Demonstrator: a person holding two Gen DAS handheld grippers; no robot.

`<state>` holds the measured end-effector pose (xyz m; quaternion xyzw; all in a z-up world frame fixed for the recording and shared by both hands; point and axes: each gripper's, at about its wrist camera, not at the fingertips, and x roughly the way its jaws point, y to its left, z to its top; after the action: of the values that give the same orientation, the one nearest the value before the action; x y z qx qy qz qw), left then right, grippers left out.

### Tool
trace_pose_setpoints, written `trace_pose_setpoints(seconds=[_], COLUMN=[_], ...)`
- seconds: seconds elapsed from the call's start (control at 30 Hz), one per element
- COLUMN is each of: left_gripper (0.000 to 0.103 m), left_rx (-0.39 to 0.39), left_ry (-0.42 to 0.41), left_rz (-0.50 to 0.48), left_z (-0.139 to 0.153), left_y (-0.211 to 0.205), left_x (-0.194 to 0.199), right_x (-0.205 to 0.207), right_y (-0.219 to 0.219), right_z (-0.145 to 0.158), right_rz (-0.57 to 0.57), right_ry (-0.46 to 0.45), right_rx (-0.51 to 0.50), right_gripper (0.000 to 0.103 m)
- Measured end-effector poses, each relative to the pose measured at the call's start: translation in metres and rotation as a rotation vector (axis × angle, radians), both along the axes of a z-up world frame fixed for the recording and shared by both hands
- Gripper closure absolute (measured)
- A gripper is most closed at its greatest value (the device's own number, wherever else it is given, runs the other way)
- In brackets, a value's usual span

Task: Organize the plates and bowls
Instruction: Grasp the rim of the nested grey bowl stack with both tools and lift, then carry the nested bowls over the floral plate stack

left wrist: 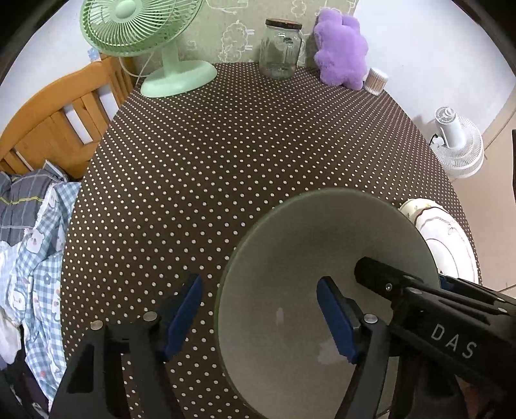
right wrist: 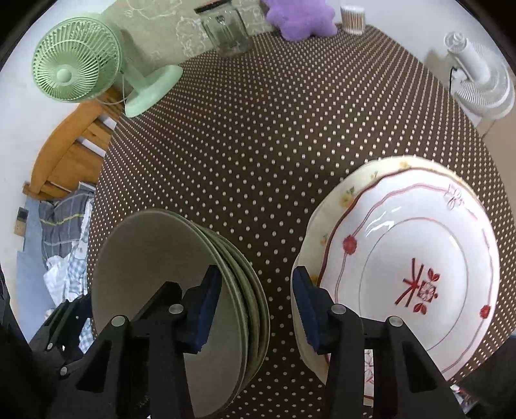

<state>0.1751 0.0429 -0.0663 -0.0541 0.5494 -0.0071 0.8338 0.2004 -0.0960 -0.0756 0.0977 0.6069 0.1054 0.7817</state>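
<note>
both grippers' fingers (left wrist: 335, 322) apart astride green plates (right wrist: 154, 258); glass jar (left wrist: 280, 51) seemingly empty.

Plate stack (right wrist: 180, 277) left of patterned plates (right wrist: 412, 267), jar (right wrist: 227, 30) behind

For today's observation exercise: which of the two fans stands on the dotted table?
The green fan, whose base rests on the table's far left corner. The white fan stands lower, beyond the right edge.

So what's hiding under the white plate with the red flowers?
Under the white plate with red flowers a cream plate with little yellow flowers peeks out along its left rim. Most of that one is covered, so its middle, and whether more plates lie beneath, cannot be seen.
</note>
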Motion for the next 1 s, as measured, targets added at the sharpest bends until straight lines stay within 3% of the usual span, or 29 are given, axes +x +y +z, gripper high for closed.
trace_pose_setpoints(seconds=[0.33,0.43,0.57,1.0], left_gripper=[0.037,0.047,0.051,0.053], left_rx=[-0.036,-0.05,-0.04,-0.084], left_ry=[0.013,0.005,-0.008,0.017], left_rz=[-0.018,-0.03,-0.042,-0.034], left_z=[-0.007,-0.007,-0.005,-0.003], left_y=[0.0,-0.002,-0.005,0.006], left_x=[-0.001,-0.001,-0.002,-0.006], right_x=[-0.002,-0.002,-0.002,-0.005], right_y=[0.0,0.001,0.001,0.021], right_z=[-0.009,-0.009,-0.007,-0.002], right_rz=[0.021,0.023,0.018,0.019], right_ry=[0.03,0.029,0.026,0.023], right_rx=[0.035,0.039,0.04,-0.017], right_gripper=[0.062,0.062,0.069,0.069])
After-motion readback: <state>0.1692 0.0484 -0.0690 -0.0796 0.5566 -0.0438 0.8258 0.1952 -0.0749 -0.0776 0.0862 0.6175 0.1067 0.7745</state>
